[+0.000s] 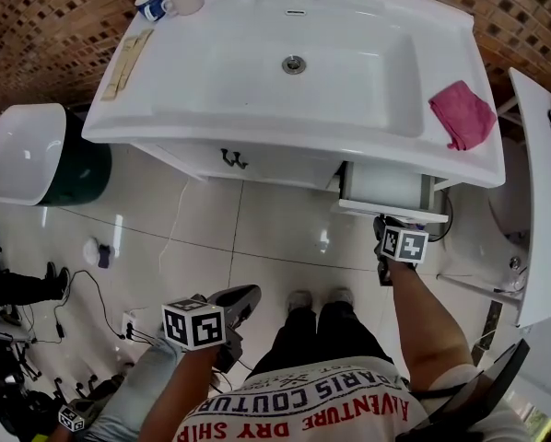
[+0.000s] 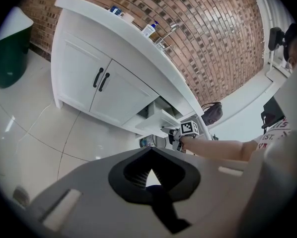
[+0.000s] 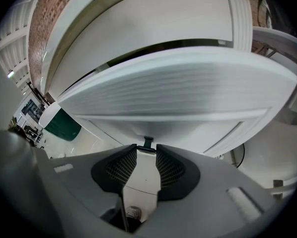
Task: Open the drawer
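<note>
Under the right end of the sink [image 1: 156, 109], the drawer [image 1: 386, 188] stands partly pulled out from the cabinet, its white front facing you and its inside showing from above. Your right gripper [image 1: 383, 225] is right at that front, on its near side, and in the right gripper view the drawer front [image 3: 178, 88] fills the frame just beyond the jaws. There the right gripper [image 3: 147, 150] has its jaws closed on the small dark handle [image 3: 147, 144], which sits between the two fingertips at the lower edge of the front; the ribbed pads [image 3: 122, 166] stand part way apart behind it, with floor visible in the gap. Your left gripper [image 1: 241, 298] hangs well apart from the drawer, lower and to the left, near your feet over the tiled floor. Its own view shows the left gripper [image 2: 149, 152] closed and empty, the tips meeting with nothing between them. From that view you see the drawer [image 2: 161, 120] off to the right, jutting out of the cabinet beyond the two doors [image 2: 101, 79], with your right arm reaching to it. A pink cloth [image 1: 462, 113] lies on the sink's right rim above the drawer, and a green bin [image 1: 45, 155] with a white lid stands at the far left.
</note>
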### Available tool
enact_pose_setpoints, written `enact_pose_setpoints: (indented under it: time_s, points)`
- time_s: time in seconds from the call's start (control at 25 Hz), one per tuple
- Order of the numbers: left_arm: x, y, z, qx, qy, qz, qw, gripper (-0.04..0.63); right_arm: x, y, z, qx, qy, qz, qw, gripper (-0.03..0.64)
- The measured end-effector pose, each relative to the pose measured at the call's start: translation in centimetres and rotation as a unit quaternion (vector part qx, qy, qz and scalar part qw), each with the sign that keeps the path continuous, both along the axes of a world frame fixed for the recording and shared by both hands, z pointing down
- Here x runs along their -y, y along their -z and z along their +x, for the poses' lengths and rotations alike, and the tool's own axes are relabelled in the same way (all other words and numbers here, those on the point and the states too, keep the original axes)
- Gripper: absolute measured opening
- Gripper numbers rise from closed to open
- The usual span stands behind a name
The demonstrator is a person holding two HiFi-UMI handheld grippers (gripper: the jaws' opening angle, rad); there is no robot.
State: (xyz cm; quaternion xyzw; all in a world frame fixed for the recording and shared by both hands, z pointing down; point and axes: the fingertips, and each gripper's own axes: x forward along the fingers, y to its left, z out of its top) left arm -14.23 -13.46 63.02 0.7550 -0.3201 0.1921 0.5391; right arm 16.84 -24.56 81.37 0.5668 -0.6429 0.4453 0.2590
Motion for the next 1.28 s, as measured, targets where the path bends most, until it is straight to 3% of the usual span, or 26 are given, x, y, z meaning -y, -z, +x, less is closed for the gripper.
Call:
enact_pose_setpoints:
  time_s: [0.76, 1.2, 1.28]
  points:
    - [-1.4, 1.7, -0.5, -0.003, -0.025, 0.009, 0.9996, -0.006, -7.3, -0.2, -1.5, -0.004, -0.002, -0.011, 1.0, 0.126]
    - [-1.4, 2.3, -1.4, -0.005, -0.03, 0.015, 0.9994, -0.006, -7.5, -0.3, -1.4, -0.006, -0.01, -0.012, 1.0, 0.132]
    - [-1.4, 2.1, -1.5, -0.007, -0.031, 0.015, 0.9994, -0.006, -7.3, 0.0, -1.5, 0.004, -0.013, -0.002, 1.0, 0.159]
